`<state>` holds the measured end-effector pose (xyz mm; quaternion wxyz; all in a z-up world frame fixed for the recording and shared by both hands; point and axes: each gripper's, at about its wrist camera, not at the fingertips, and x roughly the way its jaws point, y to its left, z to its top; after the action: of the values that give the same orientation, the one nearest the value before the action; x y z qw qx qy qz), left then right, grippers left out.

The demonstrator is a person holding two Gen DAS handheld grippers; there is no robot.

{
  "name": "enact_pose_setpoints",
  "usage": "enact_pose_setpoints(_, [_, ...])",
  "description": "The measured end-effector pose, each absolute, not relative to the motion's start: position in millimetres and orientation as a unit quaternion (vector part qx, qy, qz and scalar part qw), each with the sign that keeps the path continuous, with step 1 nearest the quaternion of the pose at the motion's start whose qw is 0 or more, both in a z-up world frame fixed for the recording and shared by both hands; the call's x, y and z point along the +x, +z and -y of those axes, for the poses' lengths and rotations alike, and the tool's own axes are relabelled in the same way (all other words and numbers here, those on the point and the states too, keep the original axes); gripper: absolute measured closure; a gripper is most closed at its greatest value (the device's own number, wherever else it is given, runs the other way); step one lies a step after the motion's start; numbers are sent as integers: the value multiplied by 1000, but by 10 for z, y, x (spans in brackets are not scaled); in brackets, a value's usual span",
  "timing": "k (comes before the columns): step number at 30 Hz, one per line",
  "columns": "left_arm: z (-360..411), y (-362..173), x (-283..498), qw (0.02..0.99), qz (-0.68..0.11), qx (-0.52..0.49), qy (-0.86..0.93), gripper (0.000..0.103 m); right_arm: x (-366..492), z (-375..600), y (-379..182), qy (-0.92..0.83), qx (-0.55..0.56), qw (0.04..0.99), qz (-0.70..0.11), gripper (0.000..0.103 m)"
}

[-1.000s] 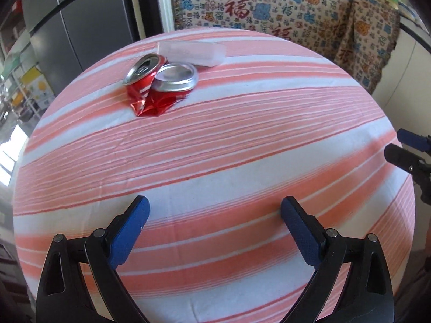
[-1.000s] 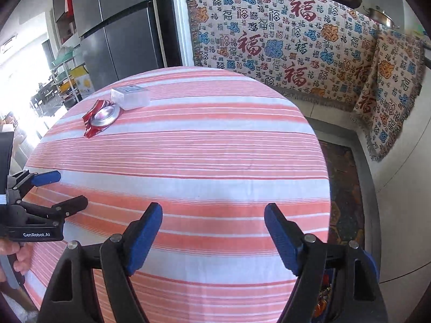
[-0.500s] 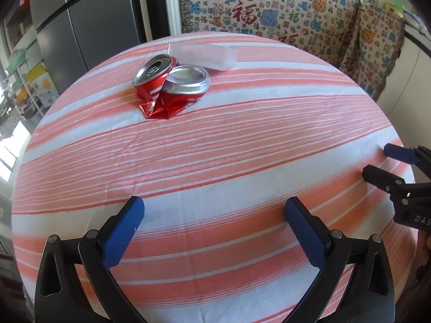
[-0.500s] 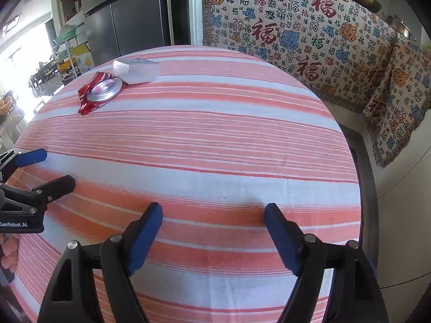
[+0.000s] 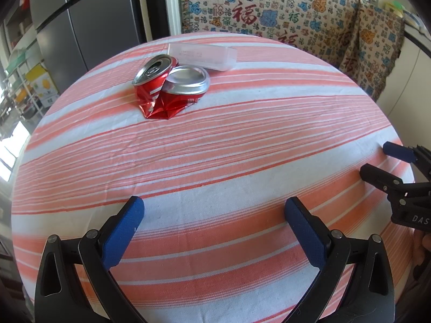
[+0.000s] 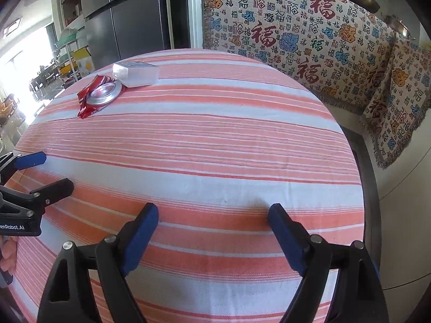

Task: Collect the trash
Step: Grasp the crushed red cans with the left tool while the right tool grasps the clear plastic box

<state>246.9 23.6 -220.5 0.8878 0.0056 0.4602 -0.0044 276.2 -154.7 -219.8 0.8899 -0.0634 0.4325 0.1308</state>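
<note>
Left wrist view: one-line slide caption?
Open left claw over striped tablecloth, facing crushed red can beside clear plastic box.

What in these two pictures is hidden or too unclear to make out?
- Crushed red can: its far side is turned away in both views.
- Clear plastic box: print on top too small to read; the can covers its near corner in the left view.
- Right gripper: body cut off by the left view's edge.

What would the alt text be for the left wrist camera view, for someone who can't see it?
A crushed red soda can lies against a clear plastic box at the far side of a round table with a red-and-white striped tablecloth. The open left gripper hovers empty over the near edge, and the right gripper pokes in from the right.
</note>
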Motion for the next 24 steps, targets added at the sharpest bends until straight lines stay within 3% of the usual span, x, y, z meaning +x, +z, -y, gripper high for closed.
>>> enact_pose_setpoints(10, [-461, -2112, 2550, 886, -461, -38, -36, 0, 2787, 1541, -2180, 132, -63, 888, -435, 14])
enact_pose_setpoints(24, [-903, -1939, 3731, 892, -447, -30, -61, 1, 2805, 1546, -2154, 134, -62, 887, -437, 12])
